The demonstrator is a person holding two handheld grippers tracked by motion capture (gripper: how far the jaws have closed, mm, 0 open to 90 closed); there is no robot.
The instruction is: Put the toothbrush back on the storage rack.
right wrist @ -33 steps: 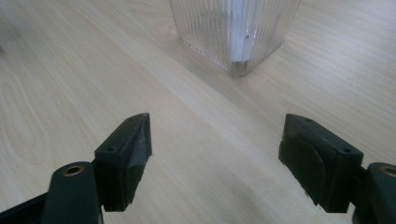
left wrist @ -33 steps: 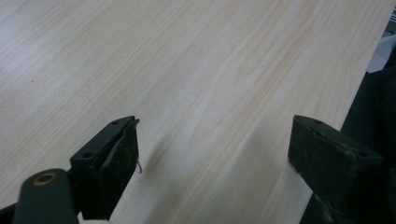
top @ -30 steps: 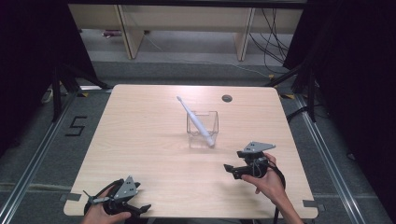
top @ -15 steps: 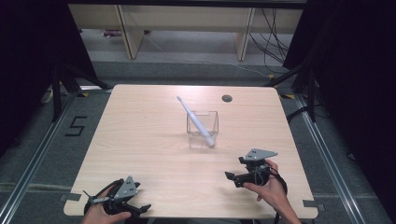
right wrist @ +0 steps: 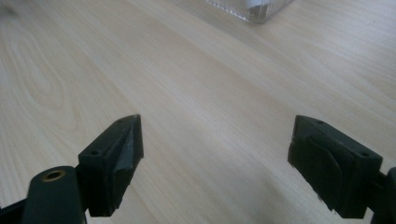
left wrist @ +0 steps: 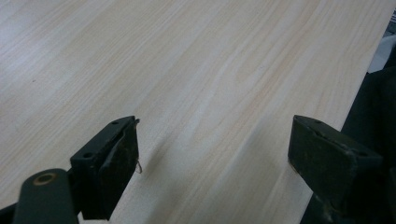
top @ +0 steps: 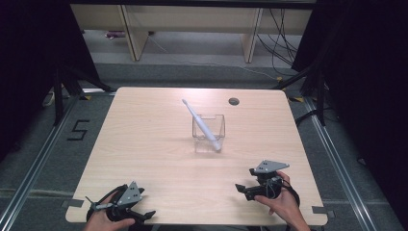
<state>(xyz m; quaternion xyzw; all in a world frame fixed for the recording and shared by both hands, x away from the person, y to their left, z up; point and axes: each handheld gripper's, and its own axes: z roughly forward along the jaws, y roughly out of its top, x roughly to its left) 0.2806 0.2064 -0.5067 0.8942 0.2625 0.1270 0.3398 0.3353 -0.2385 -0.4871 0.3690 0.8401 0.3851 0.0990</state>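
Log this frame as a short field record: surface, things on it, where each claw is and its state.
surface: light wooden table
container: clear square holder, near the table's middle
item in container: white toothbrush, leaning, its upper end pointing up and to the left past the rim
other mark: dark round hole near the far edge
left claw: at the near left corner, jaws wide apart, nothing between them
right claw: near right, short of the holder, jaws wide apart after just opening, nothing between them
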